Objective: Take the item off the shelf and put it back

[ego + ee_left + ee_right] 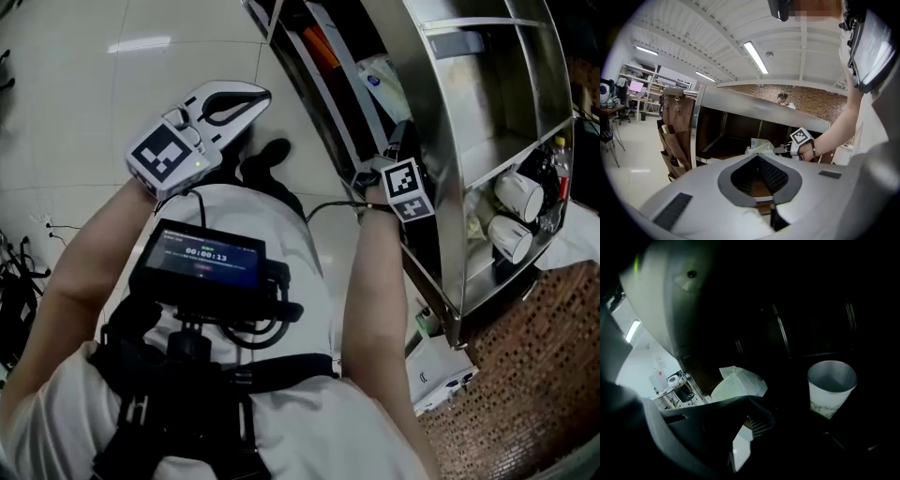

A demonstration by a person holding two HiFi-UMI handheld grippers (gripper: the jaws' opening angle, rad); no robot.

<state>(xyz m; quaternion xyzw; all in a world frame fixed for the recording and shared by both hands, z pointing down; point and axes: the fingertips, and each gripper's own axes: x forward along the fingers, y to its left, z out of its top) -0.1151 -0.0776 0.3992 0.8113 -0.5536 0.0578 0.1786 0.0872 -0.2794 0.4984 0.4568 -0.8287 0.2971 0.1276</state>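
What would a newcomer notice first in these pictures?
The metal shelf at the right of the head view catches the eye first, with the right gripper reaching into it, shut and empty. In that gripper's view a white paper cup glows in the dark at the right, a plastic bag left of it. The left gripper hangs shut over the floor.

Inside the shelf (442, 141), a cup (832, 385) stands right of, seemingly, a bag (738, 384).

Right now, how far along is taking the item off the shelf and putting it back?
Done: nothing is off the shelf yet. In hand: the right gripper is inside the shelf, jaws shut and empty, near the white bag and paper cup. Remaining: grab an item, lift it out, return it.
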